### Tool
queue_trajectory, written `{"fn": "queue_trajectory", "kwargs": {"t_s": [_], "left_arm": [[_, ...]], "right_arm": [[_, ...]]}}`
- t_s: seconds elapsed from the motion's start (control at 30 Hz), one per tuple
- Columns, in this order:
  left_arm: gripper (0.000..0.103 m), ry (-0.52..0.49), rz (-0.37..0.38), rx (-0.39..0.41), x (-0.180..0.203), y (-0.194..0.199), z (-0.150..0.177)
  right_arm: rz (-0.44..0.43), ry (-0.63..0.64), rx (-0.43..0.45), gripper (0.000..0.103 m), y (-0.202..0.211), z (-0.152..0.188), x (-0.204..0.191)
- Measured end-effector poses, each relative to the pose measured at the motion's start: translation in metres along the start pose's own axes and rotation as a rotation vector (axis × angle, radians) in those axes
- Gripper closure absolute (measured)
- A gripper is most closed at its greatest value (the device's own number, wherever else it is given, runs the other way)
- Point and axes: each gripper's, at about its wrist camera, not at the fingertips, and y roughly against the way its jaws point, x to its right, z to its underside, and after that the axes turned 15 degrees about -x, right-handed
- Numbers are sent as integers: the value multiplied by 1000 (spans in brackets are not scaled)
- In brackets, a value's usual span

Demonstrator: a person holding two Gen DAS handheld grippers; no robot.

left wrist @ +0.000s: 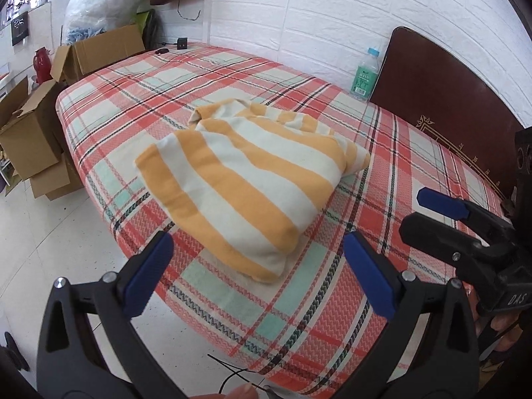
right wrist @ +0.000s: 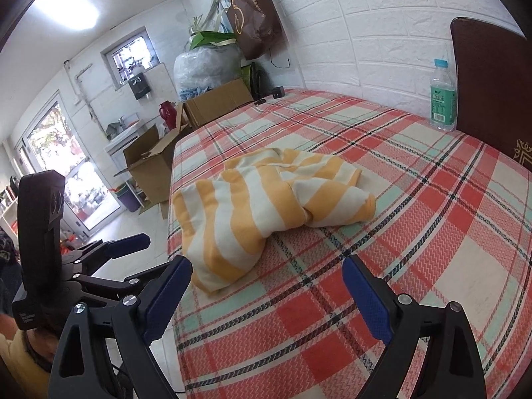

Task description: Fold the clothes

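A yellow and white striped garment lies folded in a loose bundle on the plaid bed cover; it also shows in the right wrist view. My left gripper is open and empty, held above the bed's near edge just short of the garment. My right gripper is open and empty, close to the garment's near corner. The right gripper also shows at the right of the left wrist view, and the left gripper at the left of the right wrist view.
A water bottle stands by the dark headboard against the white brick wall. Open cardboard boxes and a bagged bundle sit on the floor past the bed's far side. A small black box lies at the bed's far corner.
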Motion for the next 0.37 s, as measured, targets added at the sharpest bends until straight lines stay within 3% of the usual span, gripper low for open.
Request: {"fn": "queue_trajectory", "kwargs": {"t_s": [0.27,0.37], "left_arm": [[1,-11,-24,70,6,11,2],[1,-16,-17,57,7,11,2]], "right_arm": [[-17,-18,-3,8,0,1,3],[-15,-28,2,8,1,1,4]]}}
